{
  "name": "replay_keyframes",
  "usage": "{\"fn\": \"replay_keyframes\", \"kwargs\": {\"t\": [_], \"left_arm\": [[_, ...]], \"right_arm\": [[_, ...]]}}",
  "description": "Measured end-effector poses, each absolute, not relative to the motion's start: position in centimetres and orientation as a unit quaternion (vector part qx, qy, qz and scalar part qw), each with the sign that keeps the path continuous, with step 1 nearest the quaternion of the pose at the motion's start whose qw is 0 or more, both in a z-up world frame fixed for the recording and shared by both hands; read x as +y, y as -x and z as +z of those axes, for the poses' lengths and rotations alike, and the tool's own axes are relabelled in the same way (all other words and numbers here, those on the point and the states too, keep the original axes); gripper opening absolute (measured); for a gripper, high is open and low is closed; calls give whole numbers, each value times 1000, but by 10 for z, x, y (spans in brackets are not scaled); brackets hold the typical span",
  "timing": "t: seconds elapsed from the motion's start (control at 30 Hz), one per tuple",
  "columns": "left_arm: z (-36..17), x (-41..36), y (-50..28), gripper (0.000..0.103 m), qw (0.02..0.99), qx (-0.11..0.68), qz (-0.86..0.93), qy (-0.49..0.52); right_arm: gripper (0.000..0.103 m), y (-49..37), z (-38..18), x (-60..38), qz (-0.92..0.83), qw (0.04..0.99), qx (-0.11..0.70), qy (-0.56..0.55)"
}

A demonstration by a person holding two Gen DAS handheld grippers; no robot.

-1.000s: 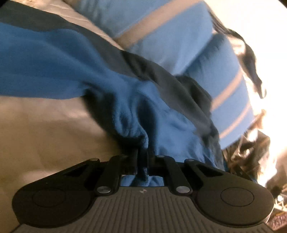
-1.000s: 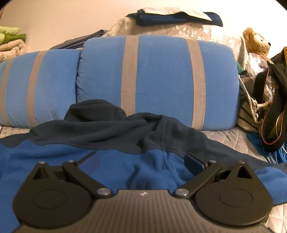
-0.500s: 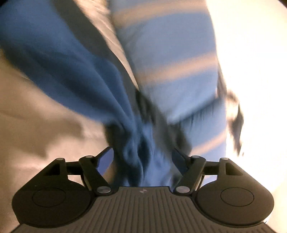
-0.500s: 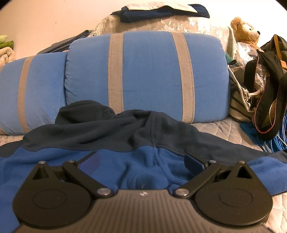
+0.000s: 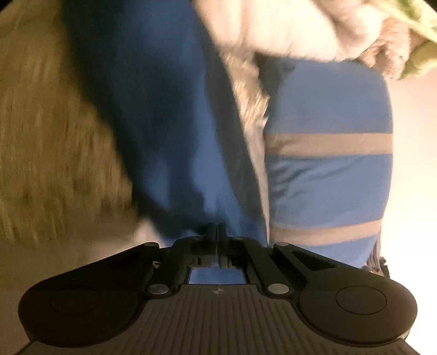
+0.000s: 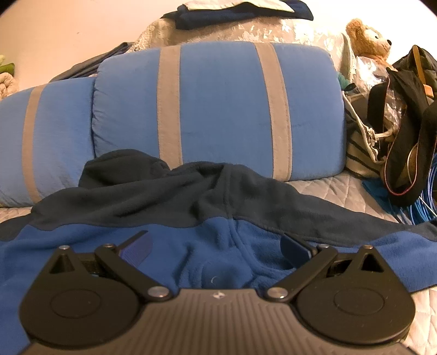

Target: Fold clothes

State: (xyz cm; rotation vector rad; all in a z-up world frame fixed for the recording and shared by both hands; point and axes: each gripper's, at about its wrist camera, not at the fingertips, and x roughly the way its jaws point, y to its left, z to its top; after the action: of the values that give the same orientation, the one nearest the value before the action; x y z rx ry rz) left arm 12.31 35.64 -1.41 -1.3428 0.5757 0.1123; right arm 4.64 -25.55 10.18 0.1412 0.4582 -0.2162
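Observation:
A blue fleece jacket [image 6: 191,240] with a navy top part [image 6: 164,196] lies spread on the bed in front of the pillows. My right gripper [image 6: 215,254] rests low over its middle, open, with blue fleece between the wide-spread fingers but not pinched. In the blurred left wrist view a long stretch of the same jacket [image 5: 164,123] runs away from me. My left gripper [image 5: 217,232] is shut, its fingertips pressed together where the creases of the fleece meet.
Two blue pillows with grey stripes [image 6: 218,109] [image 5: 327,169] lean at the back. A teddy bear [image 6: 366,35], dark bags [image 6: 404,131] and blue cable [image 6: 426,196] crowd the right. Folded clothes [image 6: 240,13] lie above. The quilted bedspread [image 6: 341,185] shows beside the jacket.
My left gripper opened, slid along the fleece while rolling, and shut again at a new spot. The right gripper has stayed open over the jacket, barely moving.

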Motion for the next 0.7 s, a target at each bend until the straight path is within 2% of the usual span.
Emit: {"fn": "replay_keyframes", "kwargs": {"t": [0.1,0.17,0.23,0.27,0.33,0.4,0.53,0.67,0.7], "left_arm": [[-8,375,-117,0,737,266,86,615],[-8,381,-114,12,730,292,92,611],[-11,383,-111,33,720,298,62,624],[-12,383,-109,39,715,293,46,634],[-13,379,-109,64,706,291,28,645],[-14,374,-112,69,694,302,21,654],[-17,368,-120,69,678,311,26,665],[-20,373,-124,66,667,291,41,685],[-20,375,-124,62,664,288,47,689]], "right_arm": [[103,-46,102,-257,-109,965,228,-72],[103,-47,102,-257,-110,965,228,-74],[103,-47,102,-257,-111,964,228,-73],[103,-47,102,-257,-111,965,228,-73],[103,-46,102,-257,-110,965,228,-71],[103,-46,102,-257,-110,965,229,-70],[103,-47,102,-258,-111,964,231,-73],[103,-47,101,-259,-114,963,233,-76],[103,-47,101,-259,-114,962,234,-77]]}}
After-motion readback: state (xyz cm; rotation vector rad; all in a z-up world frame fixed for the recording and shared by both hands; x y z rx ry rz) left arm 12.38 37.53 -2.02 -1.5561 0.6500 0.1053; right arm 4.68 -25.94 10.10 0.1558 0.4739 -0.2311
